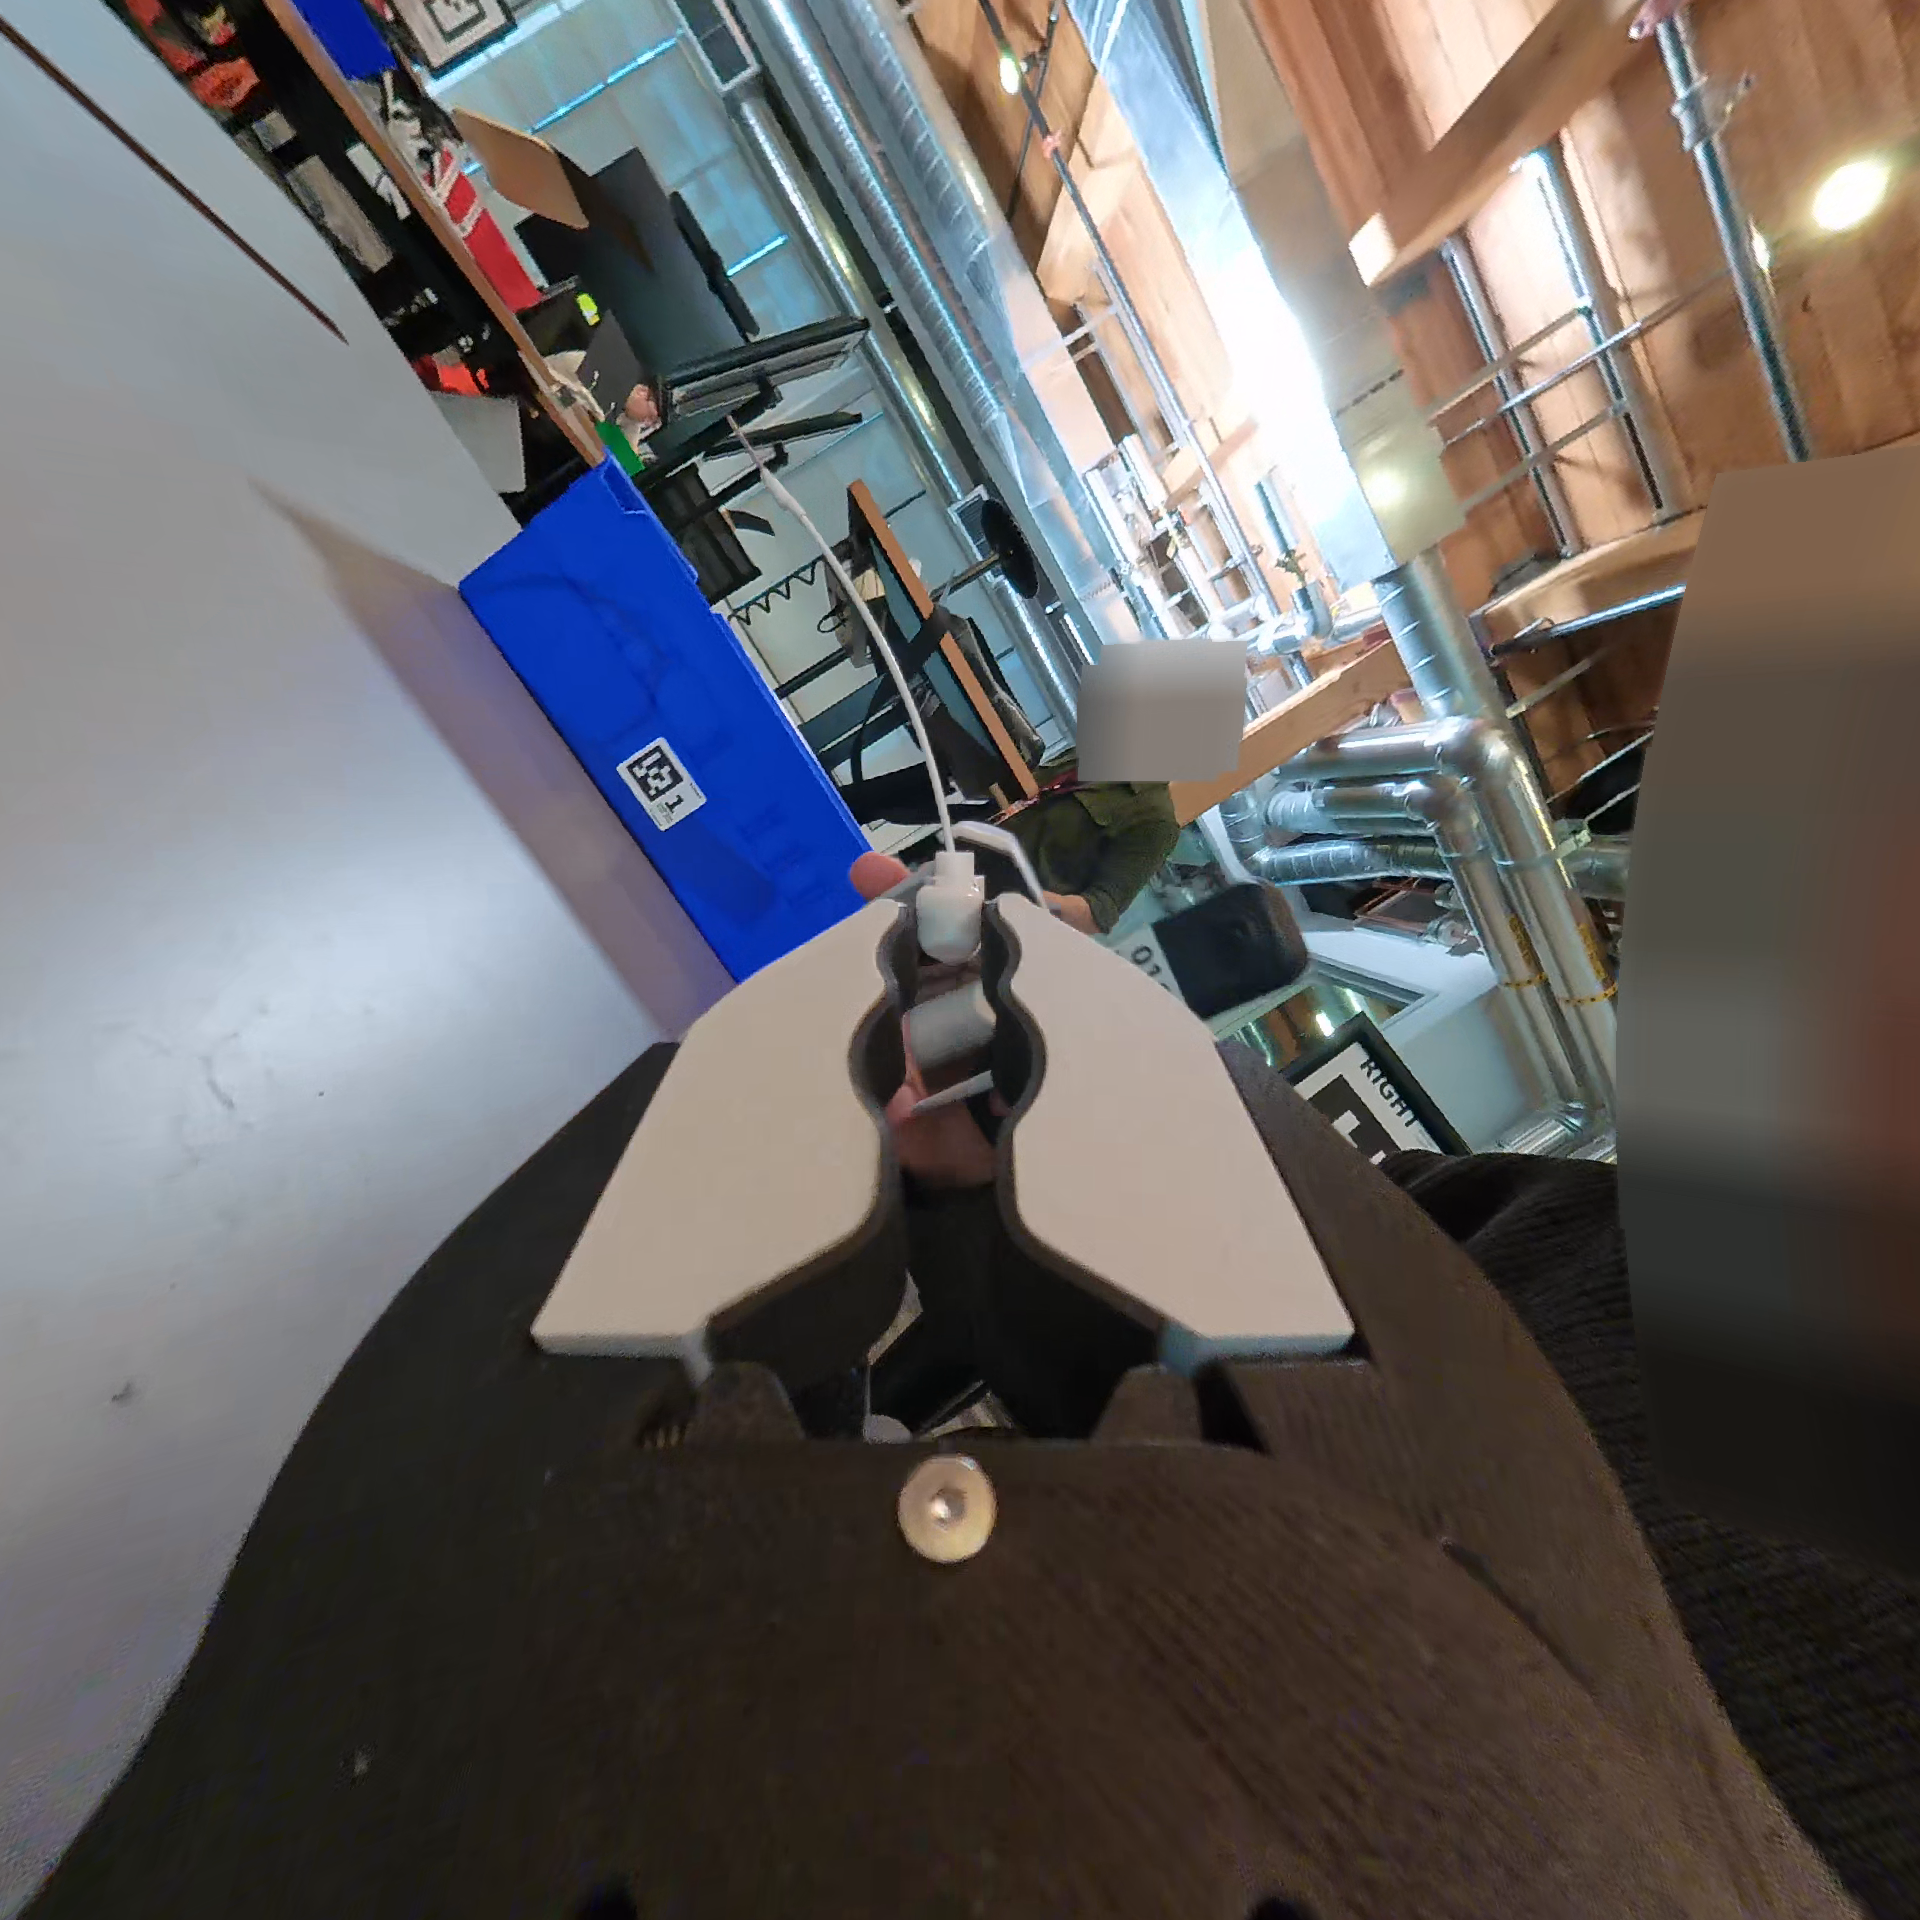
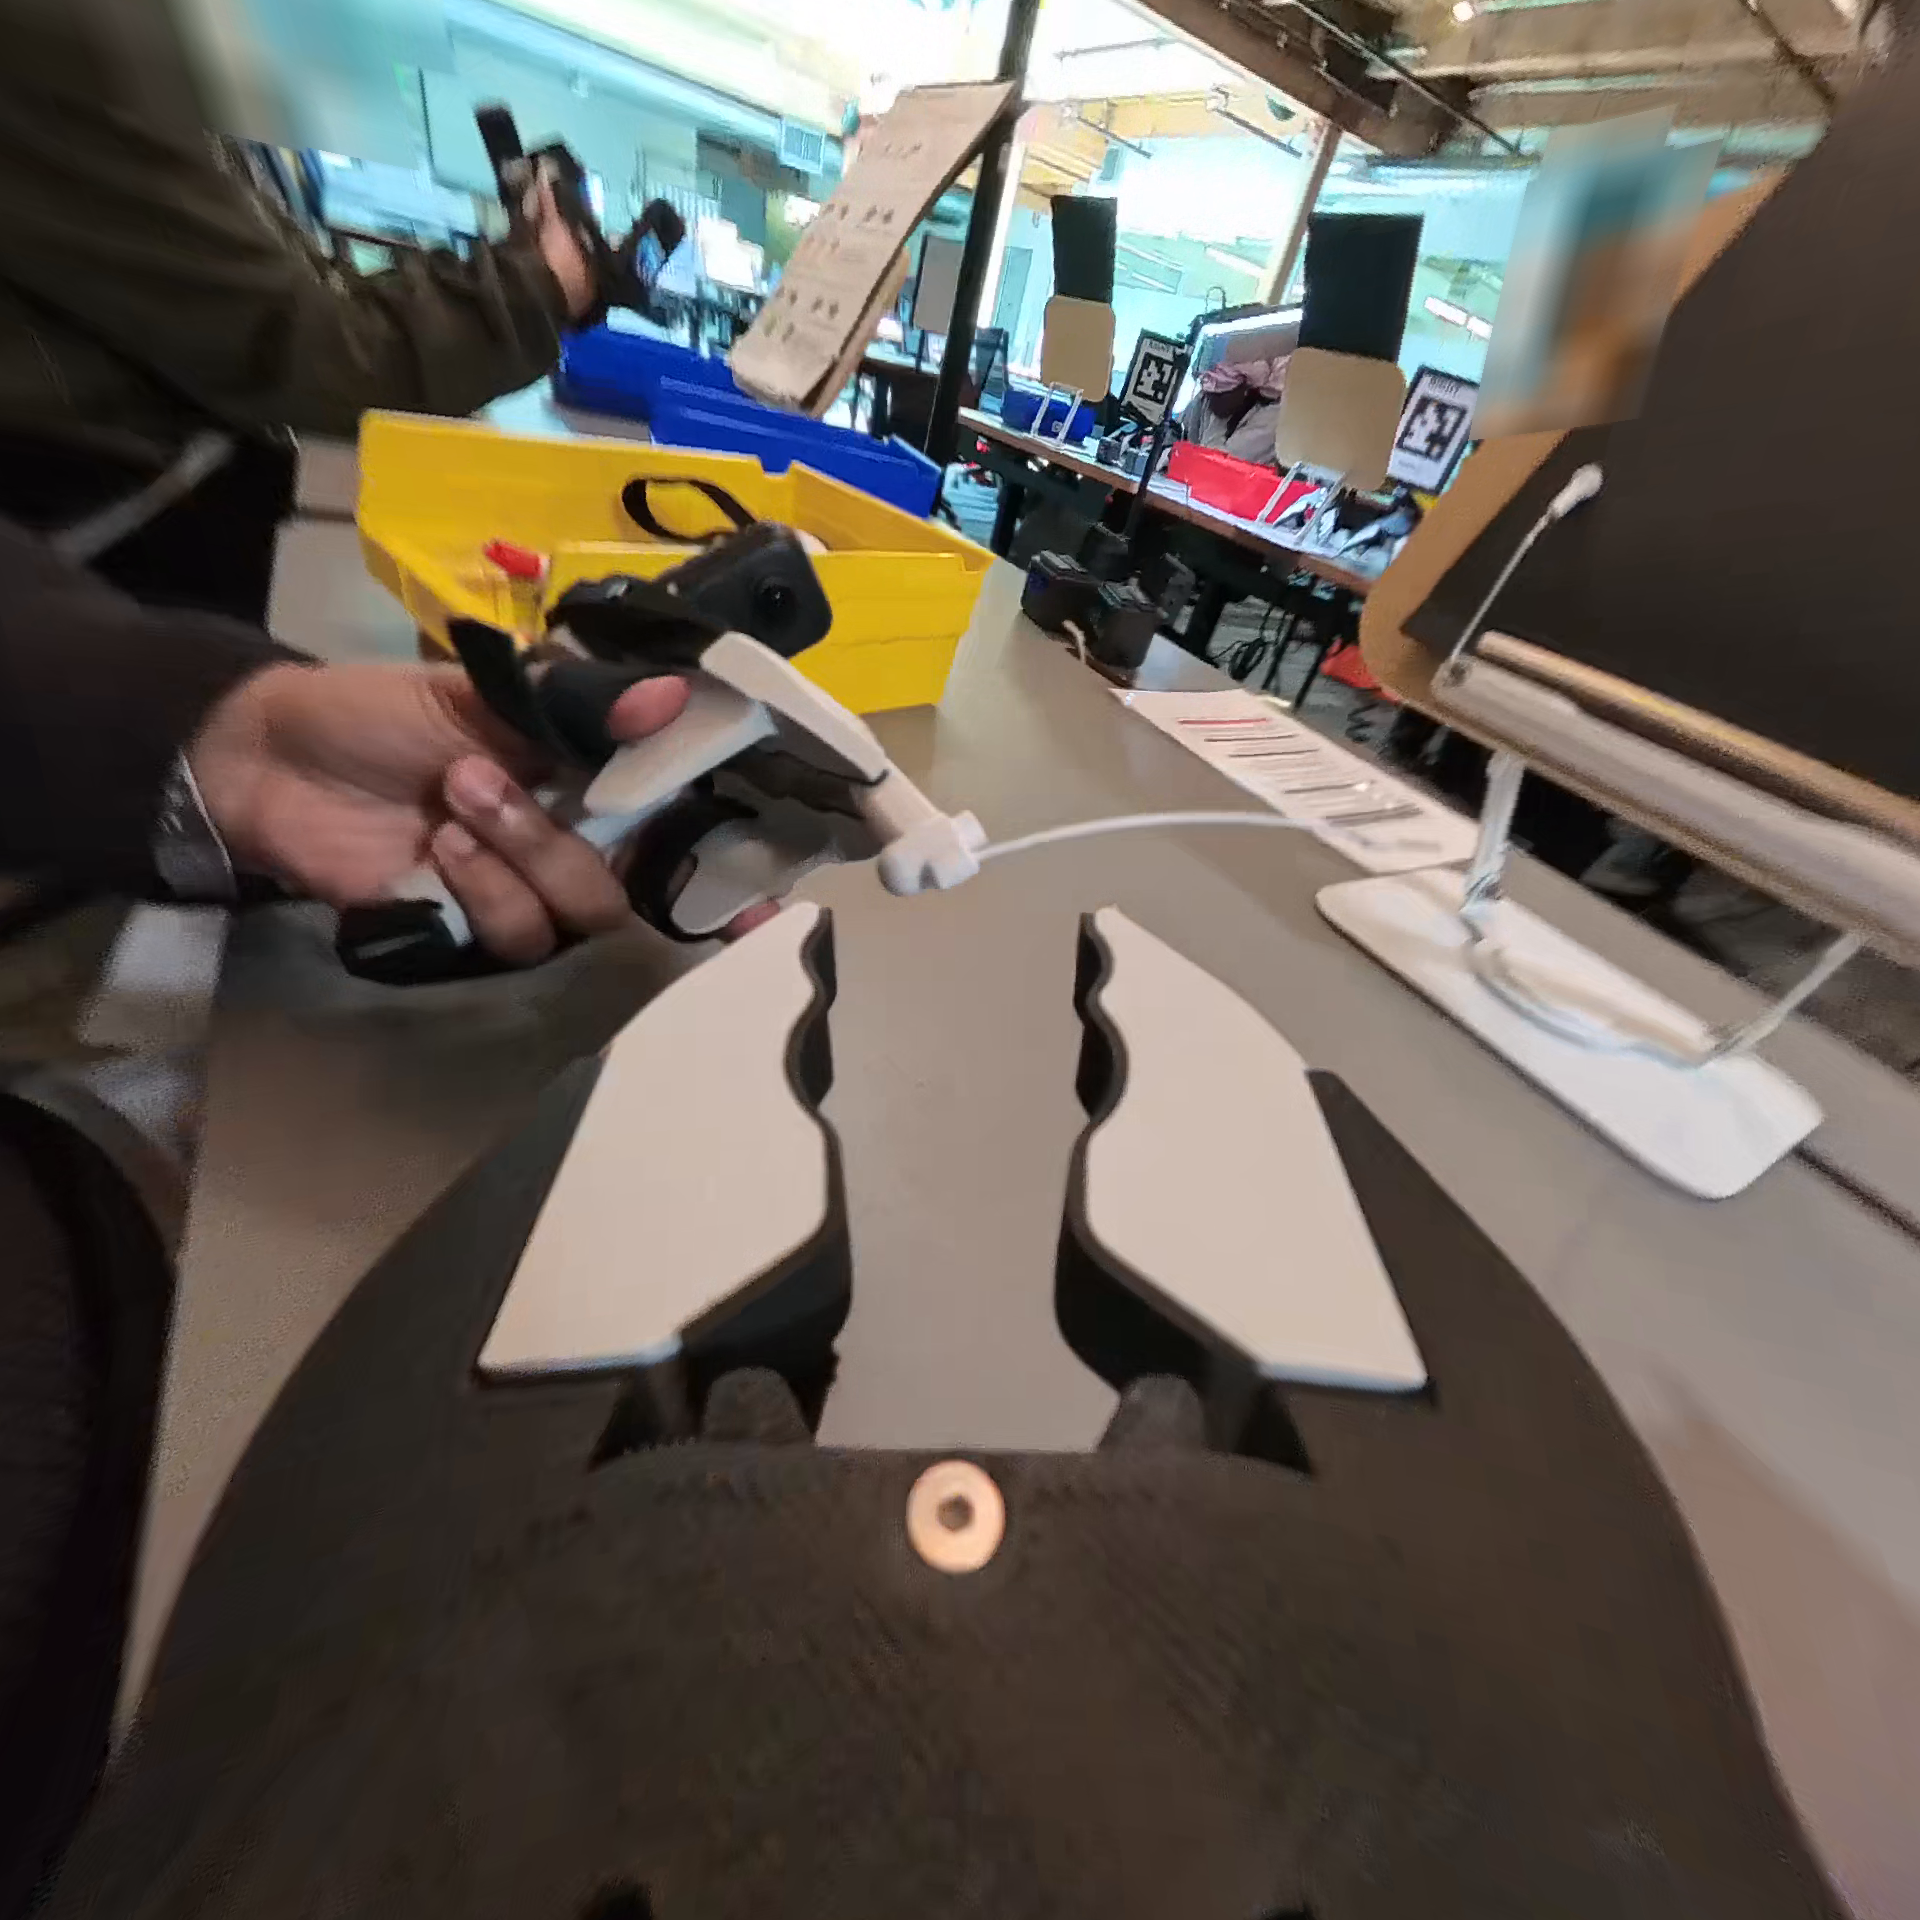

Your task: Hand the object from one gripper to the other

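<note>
Evidently, the left tongs point(image 2: 914, 847) were clamped on the white plug point(image 2: 928, 860) of a cable point(image 2: 1132, 826), apparently offering it over the desk point(image 2: 1195, 790); the right tongs point(image 2: 951, 961) stood parted, empty, just below.

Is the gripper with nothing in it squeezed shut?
No. In the right wrist view the right gripper has its jaws wide apart with only bare table showing between them.

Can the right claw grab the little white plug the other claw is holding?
Probably yes: the right claw is open, and the small white plastic plug sticks out of the left claw just ahead, nothing between.
</note>
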